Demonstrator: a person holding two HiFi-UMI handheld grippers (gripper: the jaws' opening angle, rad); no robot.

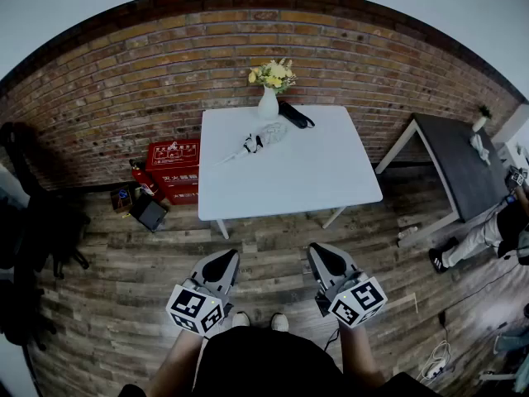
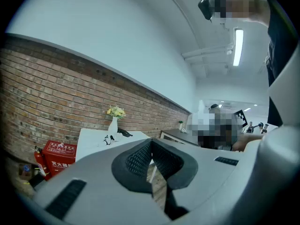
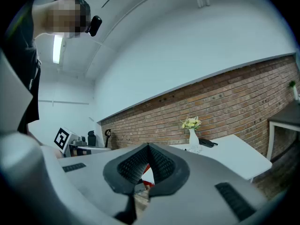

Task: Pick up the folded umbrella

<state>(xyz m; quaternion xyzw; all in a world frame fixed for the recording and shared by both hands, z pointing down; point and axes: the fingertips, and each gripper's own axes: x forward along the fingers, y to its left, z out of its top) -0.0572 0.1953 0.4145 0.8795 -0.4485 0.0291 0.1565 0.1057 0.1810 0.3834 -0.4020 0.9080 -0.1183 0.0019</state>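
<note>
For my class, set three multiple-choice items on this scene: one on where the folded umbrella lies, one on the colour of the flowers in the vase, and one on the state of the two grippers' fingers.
1. Where does the folded umbrella lie?
A. on the wooden floor
B. on the white table, near the vase
C. on the dark table

2. What colour are the flowers?
A. yellow
B. blue
C. red

3. How do the fingers of the left gripper and the right gripper stand?
A. closed on the umbrella
B. wide apart
C. together, holding nothing

Answers:
1 B: the umbrella rests on the white tabletop.
2 A: the blooms above the white vase are yellow.
3 C: each gripper view shows its fingers meeting with nothing between them, short of the table.
</note>
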